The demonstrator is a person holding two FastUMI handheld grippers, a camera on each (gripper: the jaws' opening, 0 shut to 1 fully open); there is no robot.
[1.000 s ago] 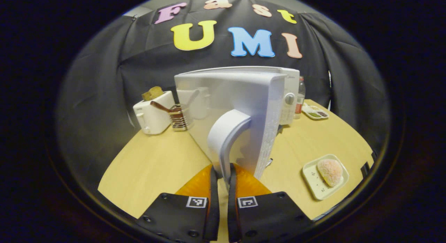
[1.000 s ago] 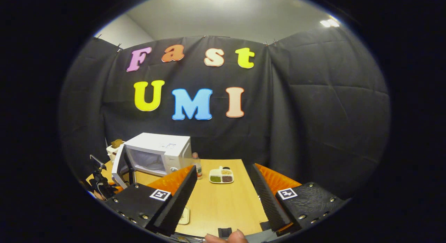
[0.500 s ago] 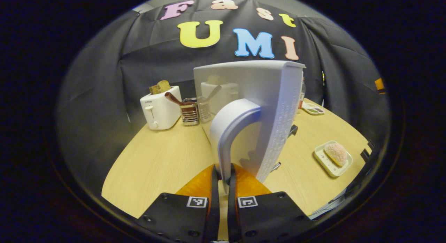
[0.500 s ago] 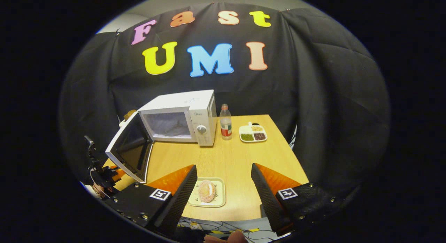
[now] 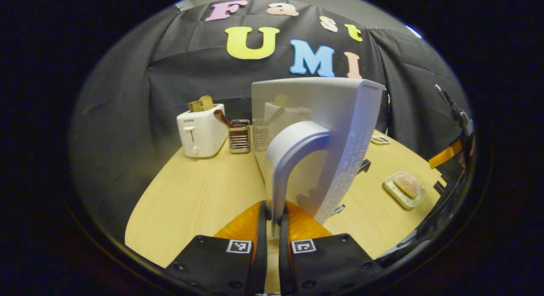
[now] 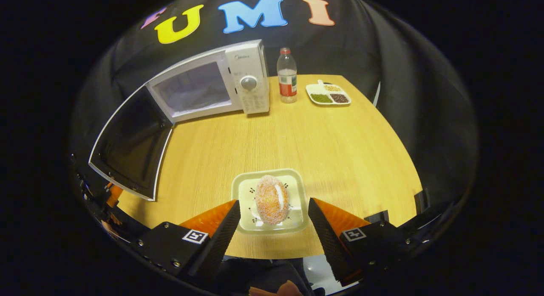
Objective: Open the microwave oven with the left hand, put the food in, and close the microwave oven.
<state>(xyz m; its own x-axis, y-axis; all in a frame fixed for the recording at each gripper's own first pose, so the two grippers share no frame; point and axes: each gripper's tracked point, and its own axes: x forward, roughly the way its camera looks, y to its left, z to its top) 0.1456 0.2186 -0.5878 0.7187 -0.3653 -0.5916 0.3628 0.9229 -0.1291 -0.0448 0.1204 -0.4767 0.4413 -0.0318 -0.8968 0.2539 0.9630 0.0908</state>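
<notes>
Right gripper view, right gripper [image 6: 272, 228] now lower over food [image 6: 271, 199]

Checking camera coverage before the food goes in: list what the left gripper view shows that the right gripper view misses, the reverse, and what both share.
Left gripper view: the toaster, the utensil rack beside it, and the left gripper shut on the door handle.
Right gripper view: the microwave's open cavity, its dial, the bottle, and the right gripper open, with the plate seen between its fingers.
Both: the open microwave door, the plate with the food, the sectioned dish, the table.
</notes>
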